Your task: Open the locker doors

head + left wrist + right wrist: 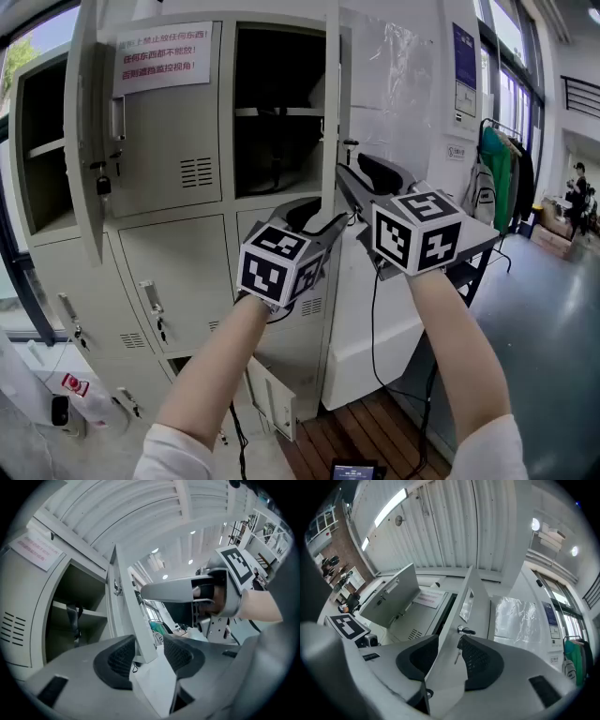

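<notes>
The grey locker bank (173,281) has its top right door (331,112) swung out, edge-on to me. Both grippers are at that door's lower edge. My left gripper (323,223) straddles the edge; in the left gripper view the door panel (136,616) stands between the pads of the gripper (149,656), with a thin gap at the right pad. My right gripper (345,183) is higher up. In the right gripper view the gripper (447,656) has its pads pressed on the door (464,602), just below the key (465,631) in the lock.
The top left door (86,141) hangs open with keys in its lock. A small bottom door (272,398) stands ajar near my legs. A table (478,239) and a clothes rack (497,169) are to the right, and a person (577,192) is far off.
</notes>
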`<state>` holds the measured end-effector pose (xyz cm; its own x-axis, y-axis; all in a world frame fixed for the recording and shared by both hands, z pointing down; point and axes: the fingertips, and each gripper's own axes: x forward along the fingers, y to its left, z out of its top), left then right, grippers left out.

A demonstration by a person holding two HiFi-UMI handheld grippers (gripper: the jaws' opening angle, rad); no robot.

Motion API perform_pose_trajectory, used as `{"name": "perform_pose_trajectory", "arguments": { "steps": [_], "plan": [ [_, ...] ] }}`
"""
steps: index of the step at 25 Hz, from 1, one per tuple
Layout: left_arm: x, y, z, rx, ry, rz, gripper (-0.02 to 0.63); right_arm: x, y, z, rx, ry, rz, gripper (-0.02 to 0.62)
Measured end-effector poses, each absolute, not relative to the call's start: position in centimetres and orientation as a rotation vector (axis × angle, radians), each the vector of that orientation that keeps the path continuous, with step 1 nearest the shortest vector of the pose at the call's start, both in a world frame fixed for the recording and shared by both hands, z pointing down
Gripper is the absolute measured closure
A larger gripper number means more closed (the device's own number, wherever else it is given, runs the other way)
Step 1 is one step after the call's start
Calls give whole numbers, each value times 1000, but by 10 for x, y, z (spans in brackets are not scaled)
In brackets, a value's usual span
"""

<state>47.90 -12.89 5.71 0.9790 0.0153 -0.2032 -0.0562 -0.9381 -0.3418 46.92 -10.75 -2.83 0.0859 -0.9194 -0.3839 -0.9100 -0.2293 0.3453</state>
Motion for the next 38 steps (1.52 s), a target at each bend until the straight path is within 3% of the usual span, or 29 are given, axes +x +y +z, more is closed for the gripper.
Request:
{"name": "perform_pose_trajectory", "arguments": {
  "steps": [17,38],
  "plan": [
    [522,-90,78,-2758,-89,295,407,537,-77,11,2387,-1719,-694,449],
    [457,-146,91,-2748,231,350,407,615,-16,34,2822,-1295,-636,449]
  ]
}}
